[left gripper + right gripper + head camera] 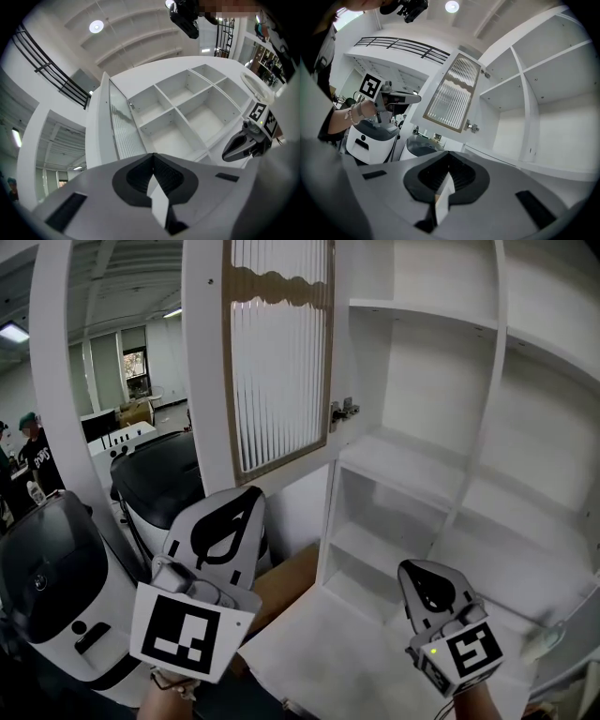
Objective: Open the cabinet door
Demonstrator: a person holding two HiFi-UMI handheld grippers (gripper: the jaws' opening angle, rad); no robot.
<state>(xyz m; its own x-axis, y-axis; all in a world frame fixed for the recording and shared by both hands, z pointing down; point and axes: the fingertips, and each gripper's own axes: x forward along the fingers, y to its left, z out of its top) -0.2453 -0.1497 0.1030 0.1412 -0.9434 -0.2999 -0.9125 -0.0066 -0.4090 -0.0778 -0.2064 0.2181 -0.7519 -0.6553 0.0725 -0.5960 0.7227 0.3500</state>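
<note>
The door (281, 362) stands swung wide to the left, so the job looks done. That is likely why both grippers hang low before the cabinet (412, 381), touching nothing: left gripper (225, 531) and right gripper (427, 585) each pressed together, empty. White shelves; an office with machines (56, 587) lies behind.

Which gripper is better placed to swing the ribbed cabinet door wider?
Left, probably. The left gripper sits just below the open door; the right gripper is over by the shelves.
</note>
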